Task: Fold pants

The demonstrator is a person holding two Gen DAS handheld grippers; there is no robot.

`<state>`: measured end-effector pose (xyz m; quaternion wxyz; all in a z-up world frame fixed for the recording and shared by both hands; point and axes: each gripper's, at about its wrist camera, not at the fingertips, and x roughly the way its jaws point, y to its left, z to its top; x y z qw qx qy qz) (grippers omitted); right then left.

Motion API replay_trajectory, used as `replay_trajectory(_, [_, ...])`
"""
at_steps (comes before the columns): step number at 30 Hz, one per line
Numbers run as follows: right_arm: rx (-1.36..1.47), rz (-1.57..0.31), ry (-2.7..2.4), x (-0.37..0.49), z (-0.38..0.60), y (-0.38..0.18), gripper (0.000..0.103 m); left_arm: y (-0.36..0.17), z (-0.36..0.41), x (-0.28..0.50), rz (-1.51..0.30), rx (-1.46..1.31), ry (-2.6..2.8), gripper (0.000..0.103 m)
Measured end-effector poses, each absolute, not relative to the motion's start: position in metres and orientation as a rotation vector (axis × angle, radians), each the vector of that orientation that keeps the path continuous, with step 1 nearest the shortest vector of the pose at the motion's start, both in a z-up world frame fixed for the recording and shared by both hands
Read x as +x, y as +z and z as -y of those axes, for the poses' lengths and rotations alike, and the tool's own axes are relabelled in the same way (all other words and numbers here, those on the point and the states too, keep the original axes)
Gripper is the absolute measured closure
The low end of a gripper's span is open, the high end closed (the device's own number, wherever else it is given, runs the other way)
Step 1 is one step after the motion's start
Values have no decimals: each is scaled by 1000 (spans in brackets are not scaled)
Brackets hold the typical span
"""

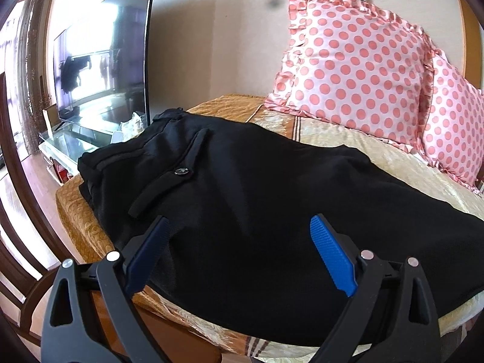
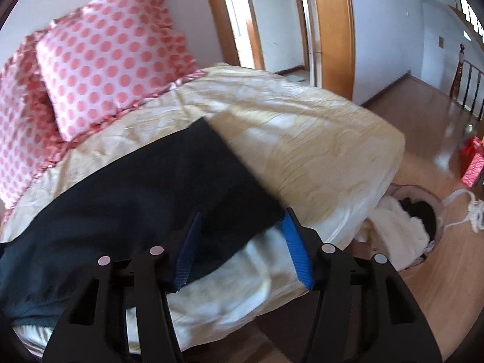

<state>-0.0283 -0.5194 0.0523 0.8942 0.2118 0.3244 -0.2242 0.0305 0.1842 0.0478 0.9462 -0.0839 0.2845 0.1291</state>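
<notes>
Black pants lie flat across the bed, waistband and a buttoned back pocket toward the far left. My left gripper is open above the near edge of the pants' seat, holding nothing. In the right wrist view the leg end of the pants lies on the cream bedspread. My right gripper is open at the near corner of the leg hem; the cloth lies between the blue pads, not pinched.
Two pink polka-dot pillows stand at the head of the bed. A TV on a glass stand is beyond the bed's left edge. A basket of white laundry and a red bag sit on the wood floor at right.
</notes>
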Motion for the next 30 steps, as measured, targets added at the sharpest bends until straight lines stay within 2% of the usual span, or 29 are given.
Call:
replay_trajectory(4, [459, -640, -342, -27, 497, 52, 54, 52, -179, 30, -570, -167, 253, 10])
replay_trajectory(8, [469, -616, -385, -20, 494, 50, 56, 53, -176, 29, -567, -167, 241, 9])
replay_trajectory(11, [546, -578, -426, -21, 509, 48, 67, 54, -175, 27, -564, -167, 237, 8])
replay_trajectory(13, [575, -560, -452, -23, 517, 46, 82, 54, -177, 26, -562, -171, 240, 8])
replay_trajectory(16, [606, -546, -435, -22, 524, 43, 97, 54, -180, 25, -563, -178, 244, 8])
replay_trajectory(24, [440, -438, -244, 3, 466, 108, 97, 55, -186, 21, -549, -204, 246, 8])
replay_trajectory(30, [324, -408, 131, 57, 345, 155, 97, 58, -183, 16, -540, -211, 235, 8])
